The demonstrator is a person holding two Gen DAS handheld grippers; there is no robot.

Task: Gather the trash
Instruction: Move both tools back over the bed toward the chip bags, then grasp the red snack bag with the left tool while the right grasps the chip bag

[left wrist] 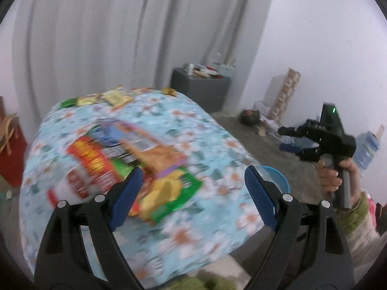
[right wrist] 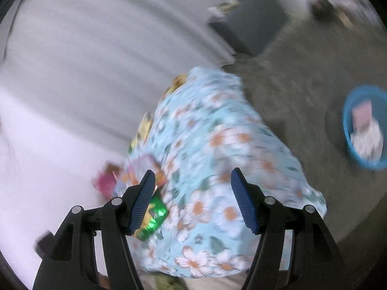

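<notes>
Several snack wrappers lie on a table with a blue floral cloth (left wrist: 205,130): a red and yellow packet (left wrist: 89,164), an orange one (left wrist: 157,154) and a green and yellow one (left wrist: 169,193) in a pile, smaller wrappers (left wrist: 116,97) at the far edge. My left gripper (left wrist: 191,193) is open and empty just above the pile. My right gripper (right wrist: 192,200) is open and empty over the cloth (right wrist: 217,145), with a green wrapper (right wrist: 154,217) by its left finger. It also shows in the left wrist view (left wrist: 319,140), held off the table's right side. Both views are blurred.
A blue bin (right wrist: 365,128) with some trash inside stands on the floor right of the table; its rim shows in the left wrist view (left wrist: 278,176). A grey cabinet (left wrist: 200,89) with clutter stands by the curtain. Boxes and bags lie along the far wall.
</notes>
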